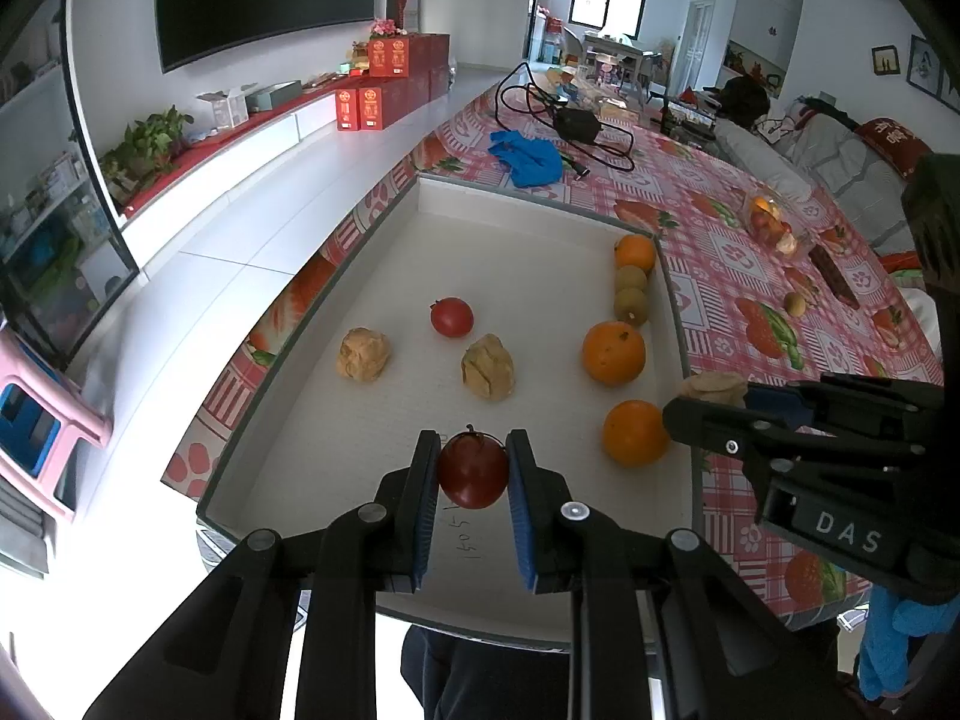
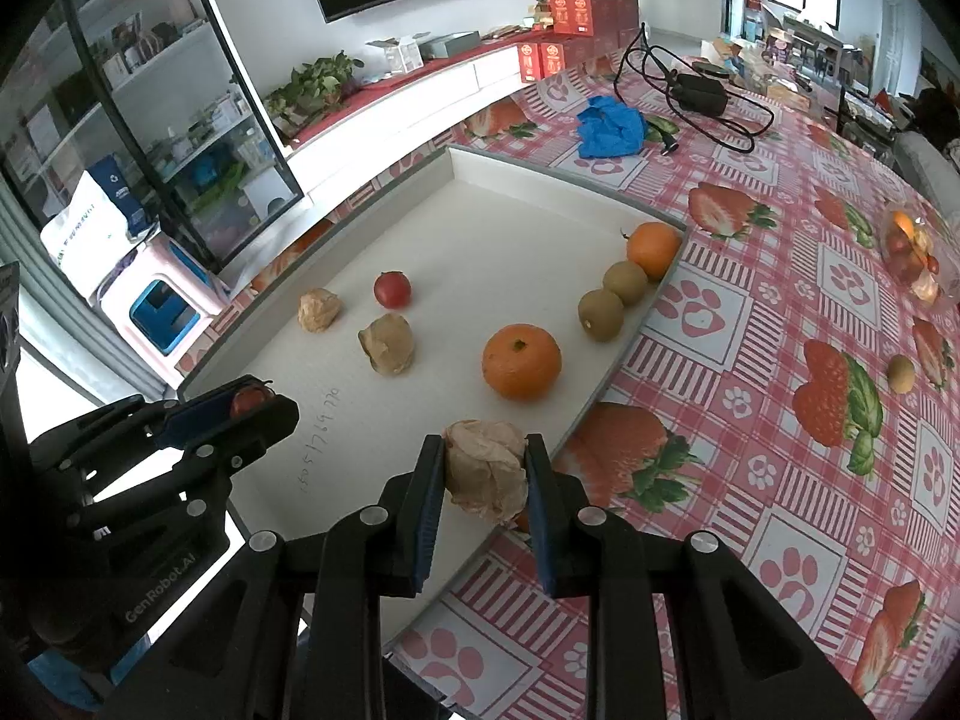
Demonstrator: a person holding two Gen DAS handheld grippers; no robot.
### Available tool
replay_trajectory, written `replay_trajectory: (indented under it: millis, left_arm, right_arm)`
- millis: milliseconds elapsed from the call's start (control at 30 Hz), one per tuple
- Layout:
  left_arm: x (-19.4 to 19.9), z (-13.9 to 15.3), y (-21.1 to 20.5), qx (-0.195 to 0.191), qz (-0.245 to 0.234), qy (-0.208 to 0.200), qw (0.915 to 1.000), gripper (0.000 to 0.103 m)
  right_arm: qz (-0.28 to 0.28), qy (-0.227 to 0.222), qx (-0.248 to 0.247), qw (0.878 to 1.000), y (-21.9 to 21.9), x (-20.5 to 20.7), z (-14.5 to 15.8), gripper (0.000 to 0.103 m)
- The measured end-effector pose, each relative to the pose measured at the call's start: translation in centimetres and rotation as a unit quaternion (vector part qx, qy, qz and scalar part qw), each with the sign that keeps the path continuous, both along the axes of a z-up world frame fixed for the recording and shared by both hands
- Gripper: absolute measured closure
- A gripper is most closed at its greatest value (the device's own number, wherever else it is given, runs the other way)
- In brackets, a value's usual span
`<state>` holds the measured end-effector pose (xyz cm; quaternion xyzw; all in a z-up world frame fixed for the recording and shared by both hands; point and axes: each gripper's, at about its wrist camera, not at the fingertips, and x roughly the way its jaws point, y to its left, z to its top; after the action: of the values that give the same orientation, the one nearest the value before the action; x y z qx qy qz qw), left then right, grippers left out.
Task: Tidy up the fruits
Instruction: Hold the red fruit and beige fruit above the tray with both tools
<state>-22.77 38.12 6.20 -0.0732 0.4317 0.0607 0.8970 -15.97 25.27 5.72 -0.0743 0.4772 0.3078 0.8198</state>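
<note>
My left gripper (image 1: 473,468) is shut on a dark red fruit (image 1: 473,471) over the near end of the white tray (image 1: 516,198). My right gripper (image 2: 485,468) is shut on a tan papery fruit (image 2: 485,468) over the tray's right rim. In the tray lie a red fruit (image 1: 451,317), two tan papery fruits (image 1: 362,354) (image 1: 487,367), three oranges (image 1: 613,353) (image 1: 635,432) (image 1: 635,252) and two kiwis (image 1: 631,306) (image 1: 631,278). In the right wrist view the near orange is mostly hidden behind my held fruit.
The tray sits on a pink strawberry tablecloth (image 2: 780,420). A blue cloth (image 2: 609,129) and a black cable with adapter (image 2: 699,96) lie beyond it. A clear bag of fruit (image 2: 912,252) and a small loose brown fruit (image 2: 901,373) are to the right.
</note>
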Motion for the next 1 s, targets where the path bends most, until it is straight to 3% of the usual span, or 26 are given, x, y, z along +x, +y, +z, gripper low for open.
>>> replay_trajectory:
  millis: [1000]
  left_arm:
    - [0.5,0.0,0.3,-0.010,0.005,-0.004,0.9999,0.079]
  right_arm:
    - [0.011,0.001,-0.020,1.000,1.1,0.4,-0.3,0.076]
